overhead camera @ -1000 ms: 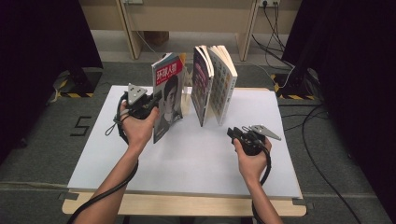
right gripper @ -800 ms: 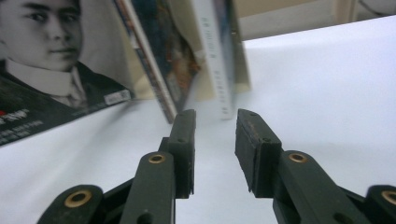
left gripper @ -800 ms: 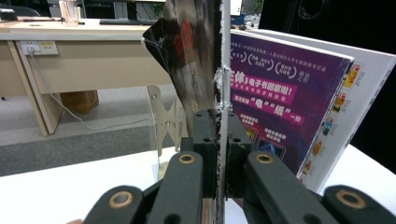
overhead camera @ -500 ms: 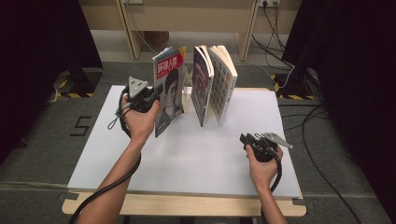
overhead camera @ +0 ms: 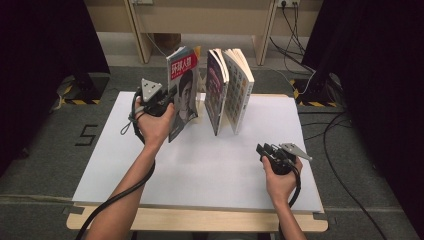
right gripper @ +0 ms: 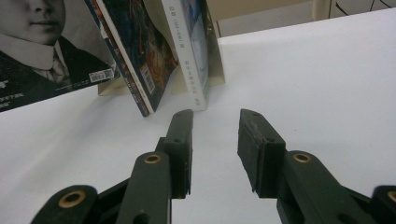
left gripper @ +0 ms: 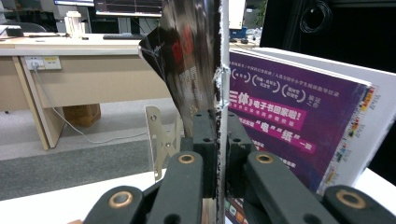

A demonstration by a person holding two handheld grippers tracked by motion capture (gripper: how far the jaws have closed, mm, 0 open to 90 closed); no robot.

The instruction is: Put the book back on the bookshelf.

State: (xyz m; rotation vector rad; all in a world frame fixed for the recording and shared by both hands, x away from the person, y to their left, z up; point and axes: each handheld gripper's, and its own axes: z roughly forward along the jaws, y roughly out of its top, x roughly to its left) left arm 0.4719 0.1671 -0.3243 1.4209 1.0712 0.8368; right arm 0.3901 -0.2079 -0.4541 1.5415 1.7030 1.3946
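A magazine with a portrait cover (overhead camera: 183, 95) stands tilted on the white table (overhead camera: 125, 165). My left gripper (overhead camera: 169, 98) is shut on its left edge. In the left gripper view the jaws (left gripper: 219, 122) pinch the magazine's thin edge (left gripper: 205, 56), and a purple-covered magazine (left gripper: 299, 121) stands just beyond. Two more books (overhead camera: 216, 92) (overhead camera: 240, 85) lean together to the right of the held one. My right gripper (overhead camera: 262, 149) hovers low near the table's front right, pointing at the books. Its jaws (right gripper: 215, 122) are open, have just been opening, and have nothing between them.
A pale metal bookend (left gripper: 157, 135) stands behind the books. A wooden desk frame (overhead camera: 200, 20) and cables (overhead camera: 300, 30) lie on the floor beyond the table. Dark curtains flank both sides. Bare white tabletop (right gripper: 317, 70) stretches ahead of the right gripper.
My right hand has drawn back from the books toward the table's front right corner. The left gripper keeps its hold on the portrait magazine, almost still.
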